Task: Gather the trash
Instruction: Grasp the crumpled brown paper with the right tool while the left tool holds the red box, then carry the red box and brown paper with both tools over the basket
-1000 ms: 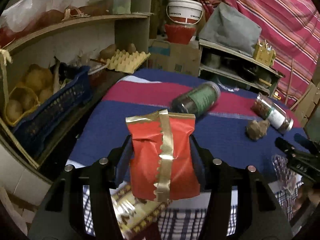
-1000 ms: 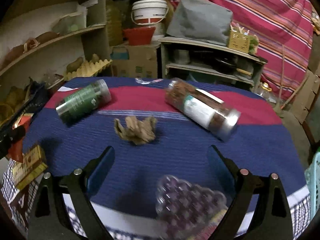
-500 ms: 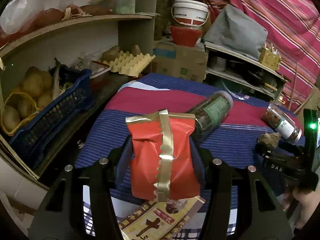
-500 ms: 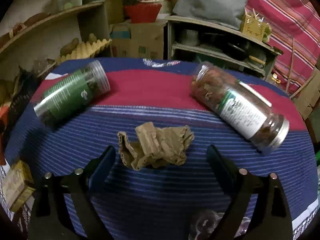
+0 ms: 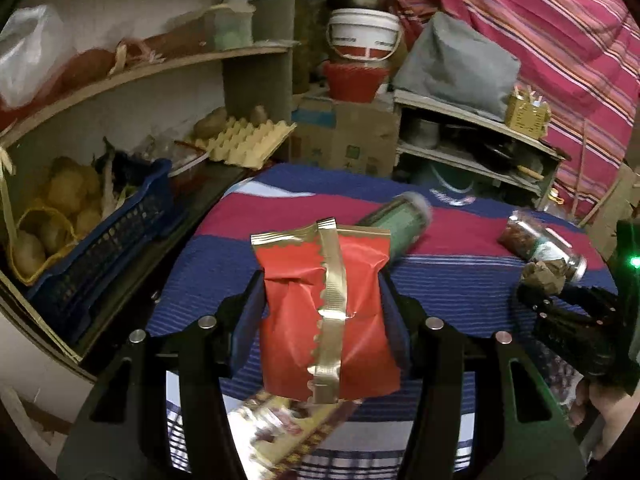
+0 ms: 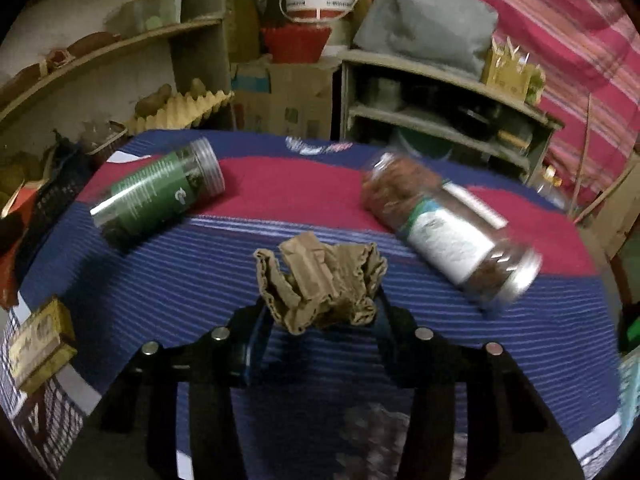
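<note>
Left gripper clamps a red packet. Right gripper, jaws just closing, pinches crumpled cardboard on the bench; two jars flank the cardboard: green jar, brown jar.

My left wrist view looks forward and downward over the striped cloth from near its left edge. My right wrist view faces likewise, close in. Both share green jar, shelves.
</note>
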Motion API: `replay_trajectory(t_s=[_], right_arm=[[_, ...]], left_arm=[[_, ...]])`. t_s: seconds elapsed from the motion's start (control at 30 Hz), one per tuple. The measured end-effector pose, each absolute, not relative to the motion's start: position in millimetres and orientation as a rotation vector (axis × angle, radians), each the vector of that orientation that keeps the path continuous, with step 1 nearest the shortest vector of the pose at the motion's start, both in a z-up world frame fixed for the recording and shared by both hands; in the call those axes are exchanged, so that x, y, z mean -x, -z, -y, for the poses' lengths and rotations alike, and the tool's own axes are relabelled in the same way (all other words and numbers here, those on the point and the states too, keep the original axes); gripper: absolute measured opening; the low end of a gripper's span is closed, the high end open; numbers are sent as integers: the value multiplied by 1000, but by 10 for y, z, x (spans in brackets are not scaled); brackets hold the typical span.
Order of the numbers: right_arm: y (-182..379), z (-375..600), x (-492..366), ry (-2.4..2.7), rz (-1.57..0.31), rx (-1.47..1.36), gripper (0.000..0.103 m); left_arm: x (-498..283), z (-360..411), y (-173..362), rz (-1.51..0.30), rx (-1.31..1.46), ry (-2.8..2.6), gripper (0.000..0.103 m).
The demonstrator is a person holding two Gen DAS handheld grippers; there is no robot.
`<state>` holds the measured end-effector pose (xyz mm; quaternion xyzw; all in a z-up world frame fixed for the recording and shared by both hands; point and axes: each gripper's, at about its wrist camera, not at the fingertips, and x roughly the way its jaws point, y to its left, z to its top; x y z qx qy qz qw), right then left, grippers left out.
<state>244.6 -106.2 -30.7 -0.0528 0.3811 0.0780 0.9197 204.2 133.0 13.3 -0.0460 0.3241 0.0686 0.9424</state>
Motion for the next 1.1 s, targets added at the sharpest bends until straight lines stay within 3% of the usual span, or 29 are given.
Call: replay_trajectory(t_s=[0.43,1.1], right_arm=[[-253,2396,-1760,-24,-661,44,47],[-377,4528,-578,336,-601,-51,47]], left_arm=[[-1916,-199,-423,-609,34,2,54],[-1624,2163,-527,-575,-77,349,54]])
